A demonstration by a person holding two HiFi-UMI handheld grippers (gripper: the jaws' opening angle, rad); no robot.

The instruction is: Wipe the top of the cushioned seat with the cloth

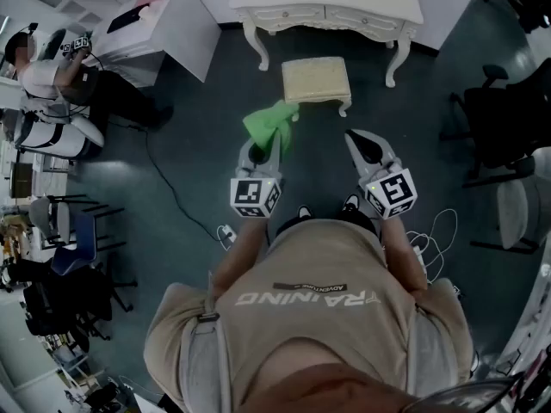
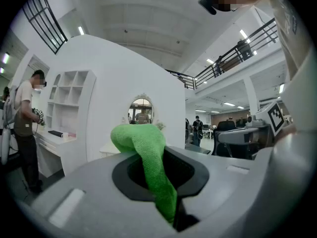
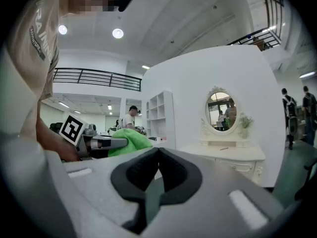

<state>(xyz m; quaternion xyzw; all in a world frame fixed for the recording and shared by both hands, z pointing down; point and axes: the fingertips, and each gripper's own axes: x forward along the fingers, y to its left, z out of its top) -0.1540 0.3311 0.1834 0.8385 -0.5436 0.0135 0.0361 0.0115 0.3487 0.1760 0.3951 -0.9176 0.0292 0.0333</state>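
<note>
In the head view a small stool with a beige cushioned seat [image 1: 316, 79] stands on the dark floor before a white dressing table. My left gripper [image 1: 258, 151] is shut on a green cloth [image 1: 272, 126], which bunches above its tips, just left of and short of the seat. The same green cloth [image 2: 148, 165] runs down between the left jaws in the left gripper view. My right gripper [image 1: 365, 147] hovers to the right, below the seat, shut with nothing held. The right gripper view shows the green cloth [image 3: 130, 141] at left, beyond the right gripper [image 3: 157, 152].
A white dressing table [image 1: 327, 7] with an oval mirror [image 3: 221, 111] stands behind the stool. A person [image 1: 60, 84] stands at a white shelf unit at far left. Black office chairs [image 1: 504, 119] are at right, more chairs [image 1: 60, 265] at left. Cables [image 1: 435, 231] lie on the floor.
</note>
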